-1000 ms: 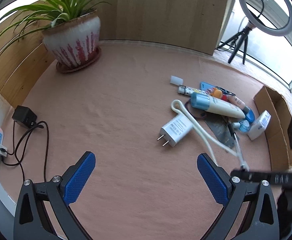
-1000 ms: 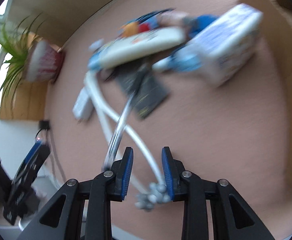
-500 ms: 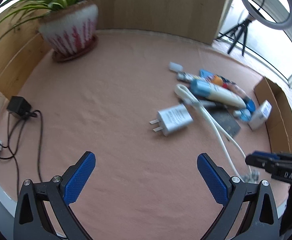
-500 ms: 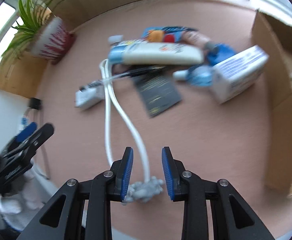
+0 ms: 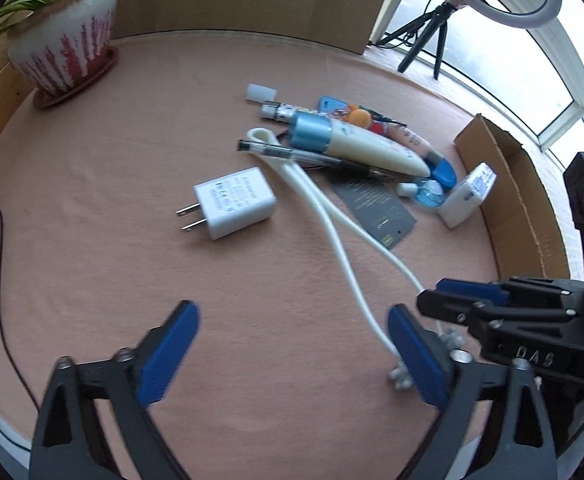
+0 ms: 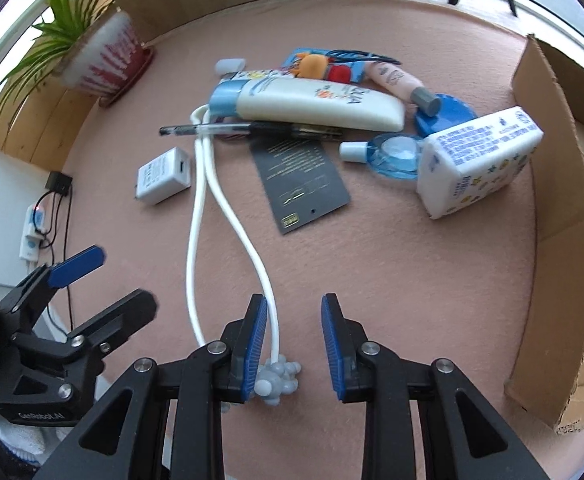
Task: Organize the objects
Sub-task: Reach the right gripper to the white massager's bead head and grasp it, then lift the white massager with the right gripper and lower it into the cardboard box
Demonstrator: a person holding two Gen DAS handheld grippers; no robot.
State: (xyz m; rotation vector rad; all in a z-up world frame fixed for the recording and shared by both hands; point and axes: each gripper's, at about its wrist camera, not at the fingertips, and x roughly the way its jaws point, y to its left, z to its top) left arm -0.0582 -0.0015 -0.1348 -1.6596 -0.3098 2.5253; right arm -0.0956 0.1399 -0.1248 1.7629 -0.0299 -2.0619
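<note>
Right wrist view: the cord's [image 6: 227,216] knobbed end lies between the right gripper's [image 6: 294,340] closing fingers — not yet pinched — so it is best centred before the squeeze, while the left gripper [image 5: 292,354], closing, holds nothing.

Round table with pink felt cover [image 5: 111,240]: potted plant in white-and-red ceramic pot [image 5: 61,56] at far-left edge; white plug adapter [image 5: 233,202] and looped white cord [image 6: 227,216] central; open cardboard box [image 6: 564,216] at right edge.
</note>
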